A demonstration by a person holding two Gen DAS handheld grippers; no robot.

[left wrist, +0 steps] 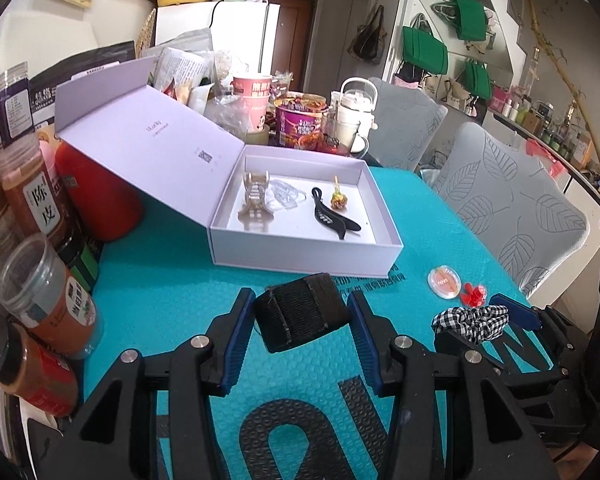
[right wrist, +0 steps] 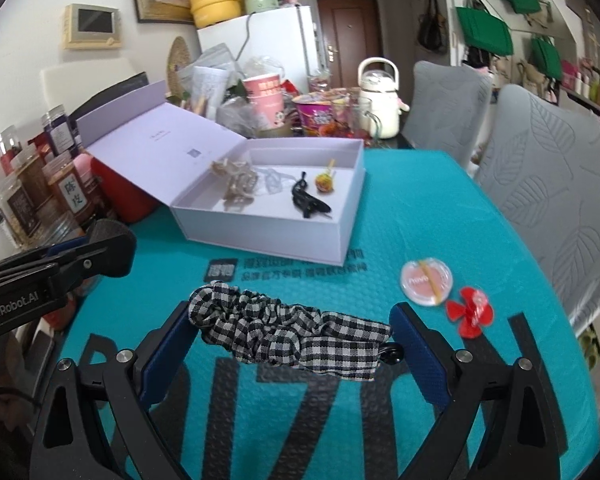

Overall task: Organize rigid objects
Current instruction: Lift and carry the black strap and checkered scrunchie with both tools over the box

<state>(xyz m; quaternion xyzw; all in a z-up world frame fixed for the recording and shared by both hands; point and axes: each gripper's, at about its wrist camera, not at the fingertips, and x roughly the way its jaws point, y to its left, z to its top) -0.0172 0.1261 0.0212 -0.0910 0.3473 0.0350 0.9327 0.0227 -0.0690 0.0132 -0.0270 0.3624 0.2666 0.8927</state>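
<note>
While the box (left wrist: 300, 252) lies open on the teal mat (left wrist: 172, 280), four items are already inside: beige claw clip (left wrist: 255, 200), clear clip (left wrist: 286, 194), black clip (left wrist: 332, 216), lollipop (left wrist: 339, 200).

Held, not yet boxed:
- Black block (left wrist: 300, 312): between the fingers of the left gripper (left wrist: 298, 332), jaws closed on it, lifted just short of the box's front wall.
- Checked scrunchie (right wrist: 292, 330): spans the right gripper (right wrist: 296, 344). Jaws stand fairly wide; one end lies against the left finger, and a black knob sits by the right finger. Whether it is actually clamped I cannot tell.

Loose on the mat, to the right of the box and well apart from it:
- Round compact (right wrist: 426, 280).
- Red pinwheel (right wrist: 470, 312), just beside the compact.

Progress, as a judgement: about halfway. Four stored, two in hand, two untouched.

View notes:
- Left wrist view shows the block's grip; the right wrist view shows only the left gripper's side, block hidden.
- Right wrist view shows the scrunchie's full length and the black knob; the left view shows only a bunched end of it.
- Jars (left wrist: 40, 200) crowd the mat's left edge in both.
</note>
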